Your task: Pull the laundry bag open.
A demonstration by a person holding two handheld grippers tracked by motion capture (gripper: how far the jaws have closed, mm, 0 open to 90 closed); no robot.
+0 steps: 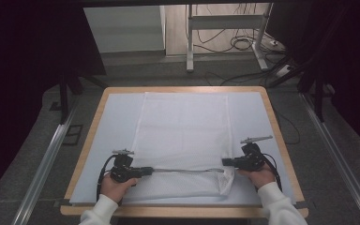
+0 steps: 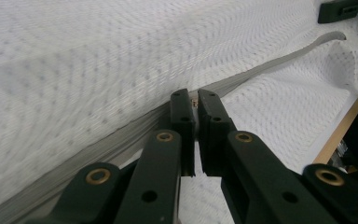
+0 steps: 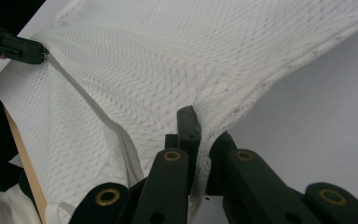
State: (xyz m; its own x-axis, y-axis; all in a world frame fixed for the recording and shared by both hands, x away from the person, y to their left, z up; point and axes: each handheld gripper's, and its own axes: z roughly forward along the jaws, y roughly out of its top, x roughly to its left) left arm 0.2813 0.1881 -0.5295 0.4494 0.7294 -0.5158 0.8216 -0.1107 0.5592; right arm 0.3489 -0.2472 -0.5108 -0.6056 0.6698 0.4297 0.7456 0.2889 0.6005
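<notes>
Nearest us, two hands in white sleeves each hold a black two-jaw gripper at the front of a wooden-edged table [image 1: 90, 140] covered by a pale blue sheet [image 1: 105, 131]. Between them lies a white mesh laundry bag with a grey zipper [image 1: 183, 131], flat along the table's middle and reaching toward the far edge. We see the left gripper [image 2: 195, 105] clamped on the small zipper pull at the bag's near left side, its jaws pressed almost together around it. The right gripper [image 3: 200, 135] pinches the mesh at the bag's near right corner, lifting it into a small peak. The grey zipper [image 1: 183, 169] runs taut between them. We judge that the pull could slip from the narrow jaws, or the loose mesh could jam in the zipper if the corner slackens. The bag looks flat, and we cannot tell whether anything is inside. Beyond the table are a grey floor, cables and a white metal frame [image 1: 225, 33]
</notes>
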